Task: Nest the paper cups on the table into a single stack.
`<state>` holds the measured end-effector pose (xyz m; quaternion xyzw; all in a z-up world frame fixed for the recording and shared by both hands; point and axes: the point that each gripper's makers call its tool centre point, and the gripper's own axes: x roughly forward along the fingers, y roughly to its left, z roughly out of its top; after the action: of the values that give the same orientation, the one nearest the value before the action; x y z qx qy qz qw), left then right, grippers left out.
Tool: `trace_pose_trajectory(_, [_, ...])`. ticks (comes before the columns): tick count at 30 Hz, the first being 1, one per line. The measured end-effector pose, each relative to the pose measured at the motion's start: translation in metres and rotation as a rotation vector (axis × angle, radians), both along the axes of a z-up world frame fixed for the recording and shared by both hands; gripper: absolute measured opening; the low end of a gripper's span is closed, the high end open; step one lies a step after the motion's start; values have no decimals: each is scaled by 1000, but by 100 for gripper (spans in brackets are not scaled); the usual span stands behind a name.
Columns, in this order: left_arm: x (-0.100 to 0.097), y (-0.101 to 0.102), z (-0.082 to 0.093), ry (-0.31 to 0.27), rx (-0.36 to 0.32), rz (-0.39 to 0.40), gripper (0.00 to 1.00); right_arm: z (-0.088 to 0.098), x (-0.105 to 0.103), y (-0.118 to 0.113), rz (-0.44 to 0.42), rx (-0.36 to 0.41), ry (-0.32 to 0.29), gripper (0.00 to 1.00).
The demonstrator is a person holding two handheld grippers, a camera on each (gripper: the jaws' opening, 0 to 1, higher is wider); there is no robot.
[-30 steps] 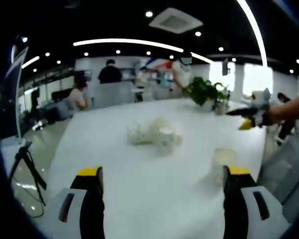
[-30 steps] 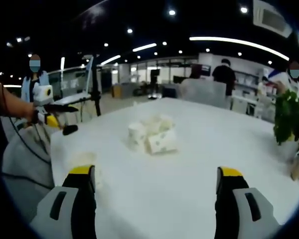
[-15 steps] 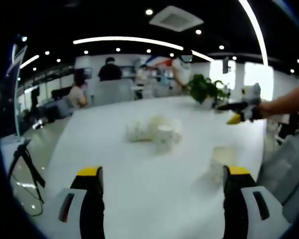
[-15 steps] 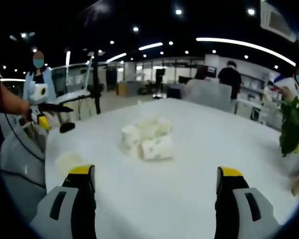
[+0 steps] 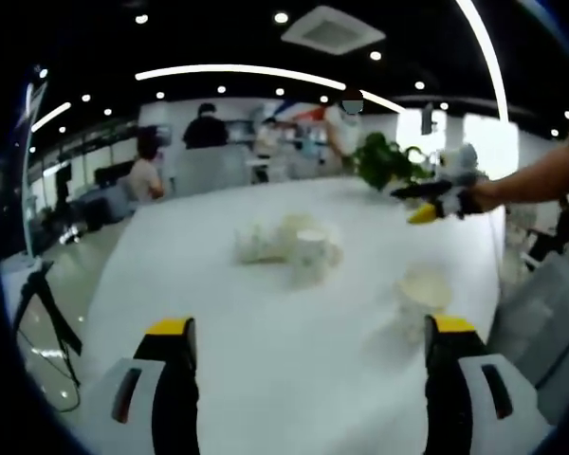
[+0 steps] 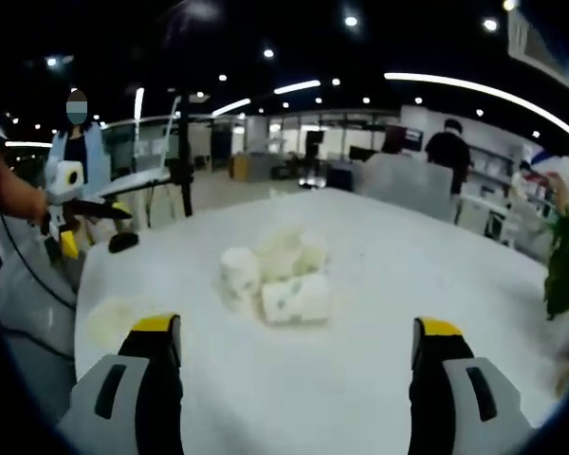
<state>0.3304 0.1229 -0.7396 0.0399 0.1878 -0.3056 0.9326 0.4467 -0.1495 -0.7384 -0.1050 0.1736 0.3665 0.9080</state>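
Hand-held grippers hover above white office table.

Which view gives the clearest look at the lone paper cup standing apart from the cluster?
The left gripper view: the lone cup stands upright beside the left gripper's right finger, its open rim visible. The right gripper view shows it only as a pale blur near the table edge.

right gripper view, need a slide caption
Open right gripper above a white table, facing a cluster of paper cups; left gripper nearby.
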Motion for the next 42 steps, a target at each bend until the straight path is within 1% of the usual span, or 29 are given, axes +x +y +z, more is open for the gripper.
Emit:
trace_pose_trajectory(10, [-3, 8, 3, -11, 10, -8, 98, 0, 16, 11, 71, -24, 4, 98])
trace_pose_trajectory(12, [-5, 11, 3, -9, 16, -9, 98, -1, 19, 13, 90, -23, 17, 98])
trace_pose_trajectory(14, [-5, 16, 2, -25, 28, -2, 98, 0, 21, 16, 100, -11, 32, 97])
trace_pose_trajectory(16, [-6, 18, 2, -21, 12, 6, 98, -2, 24, 17, 110, -16, 29, 97])
trace_pose_trajectory(18, [-6, 19, 2, -25, 23, 13, 98, -2, 28, 19, 115, -17, 33, 97])
trace_pose_trajectory(21, [-8, 19, 0, -16, 18, 11, 98, -3, 36, 21, 126, -19, 35, 97])
trace_pose_trajectory(26, [-10, 18, -1, -18, 23, 10, 98, -7, 48, 26, 154, -28, 38, 97])
trace_pose_trajectory(31, [-11, 20, -6, -7, 33, 6, 98, -8, 61, 34, 171, -33, 37, 97])
trace_pose_trajectory(35, [-10, 22, -7, -2, 33, 16, 98, -14, 70, 36, 180, -32, 46, 94])
trace_pose_trajectory(36, [-10, 22, -7, -1, 33, 20, 98, -17, 69, 40, 198, -7, 75, 94])
trace_pose_trajectory(37, [-10, 21, -6, -1, 30, 21, 98, -20, 63, 45, 216, 38, 129, 95])
trace_pose_trajectory(38, [-11, 20, -5, 1, 21, 22, 98, -29, 61, 45, 230, 26, 168, 96])
trace_pose_trajectory(40, [-12, 19, -5, 5, 19, 22, 98, -38, 60, 46, 252, 1, 190, 93])
trace_pose_trajectory(42, [-15, 19, -8, 10, 22, 18, 98, -43, 64, 49, 250, 3, 186, 90])
